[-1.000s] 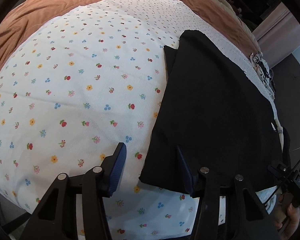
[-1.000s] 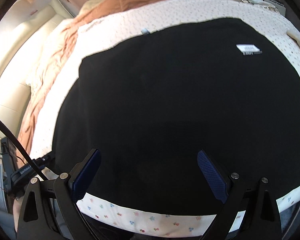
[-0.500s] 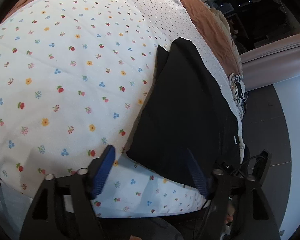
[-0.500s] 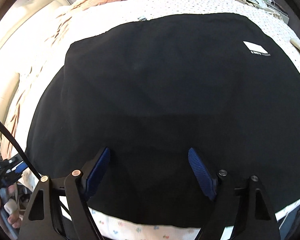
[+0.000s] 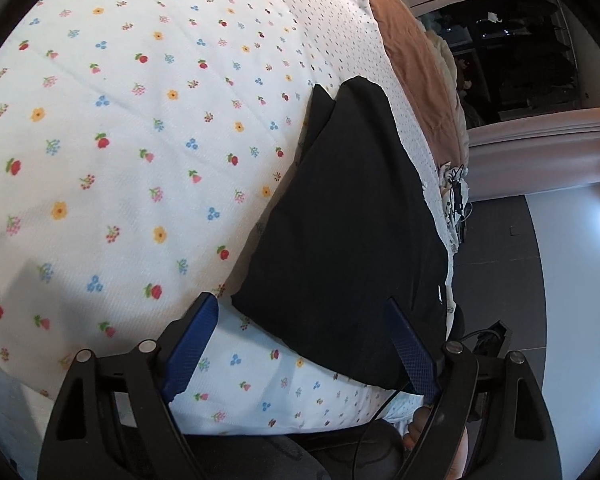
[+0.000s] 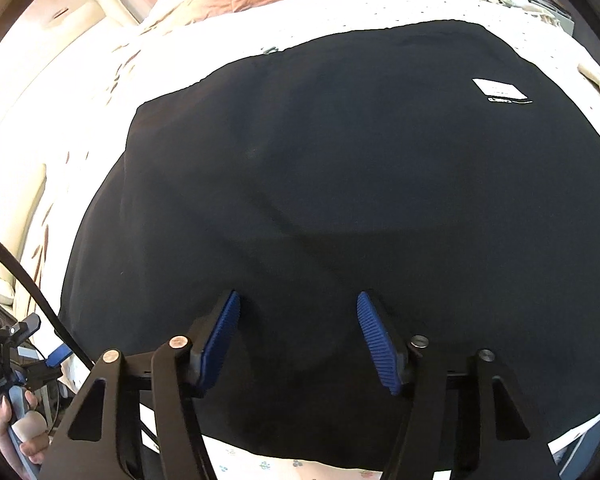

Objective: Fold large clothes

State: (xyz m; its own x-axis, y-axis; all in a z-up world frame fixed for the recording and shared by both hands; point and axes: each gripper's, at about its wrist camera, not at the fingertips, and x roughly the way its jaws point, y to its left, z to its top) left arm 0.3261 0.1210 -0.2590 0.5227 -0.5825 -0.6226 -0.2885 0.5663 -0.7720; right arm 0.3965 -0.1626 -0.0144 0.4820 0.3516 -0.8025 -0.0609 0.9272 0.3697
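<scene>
Left wrist: angled down at the bed's (image 5: 132, 168) near edge, garment (image 5: 348, 220) toward 3 o'clock.
Right wrist: steeper, close over the garment (image 6: 340, 200).
Shared: the garment, probably its near hem.

Black garment (image 6: 340, 200) on white flower-printed sheet (image 5: 120, 140), brown blanket (image 5: 416, 60) beyond.

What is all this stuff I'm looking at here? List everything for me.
black garment: one, black, spread flat on the bed, white label near its far right corner
floral sheet: one, white with small coloured flowers, under the garment
brown blanket: one, brown, along the far side of the bed
cables: a small dark tangle, at the bed's edge
floor: dark grey, beside the bed
left gripper: black with blue pads, open, at the garment's near corner
right gripper: black with blue pads, jaws just closing, over the garment
</scene>
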